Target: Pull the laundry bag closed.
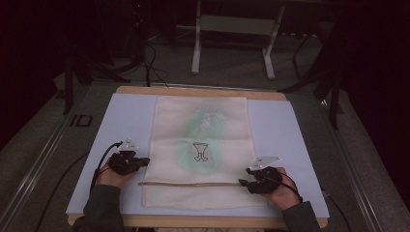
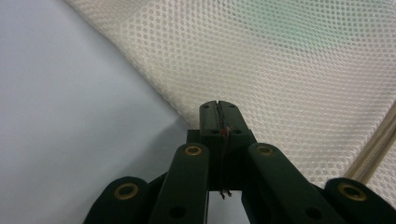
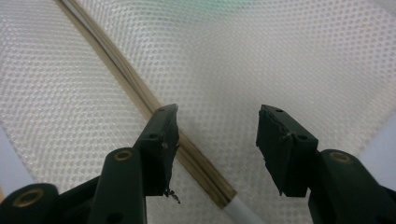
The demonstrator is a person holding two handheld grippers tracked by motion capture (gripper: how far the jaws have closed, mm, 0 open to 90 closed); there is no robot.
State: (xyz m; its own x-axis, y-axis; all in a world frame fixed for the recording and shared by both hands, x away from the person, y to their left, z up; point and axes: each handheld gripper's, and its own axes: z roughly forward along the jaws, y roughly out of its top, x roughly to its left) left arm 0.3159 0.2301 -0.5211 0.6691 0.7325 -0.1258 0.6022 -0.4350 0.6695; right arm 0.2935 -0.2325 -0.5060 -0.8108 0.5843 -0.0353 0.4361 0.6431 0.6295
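Note:
A white mesh cloth [image 1: 212,121] lies flat on a pale blue mat [image 1: 126,116], printed with a faint green patch and a small dark outline figure [image 1: 200,151]. A thin tan rod [image 1: 188,183] lies across the cloth's near part. My left gripper [image 1: 144,161] is at the cloth's left edge. In the left gripper view it [image 2: 218,112] is shut, its tip over the mesh [image 2: 289,65] edge, and the rod [image 2: 373,149] shows at right. My right gripper [image 1: 244,182] is open at the rod's right end. In the right gripper view it [image 3: 217,135] straddles the rod [image 3: 135,88], which passes just inside the left jaw over the mesh [image 3: 261,56].
The mat rests on a wooden board [image 1: 193,91] with grey carpeted floor around it. A white table frame [image 1: 196,43] and dark cables [image 1: 150,63] stand beyond the far edge. Bare mat [image 1: 280,125] lies on both sides of the cloth.

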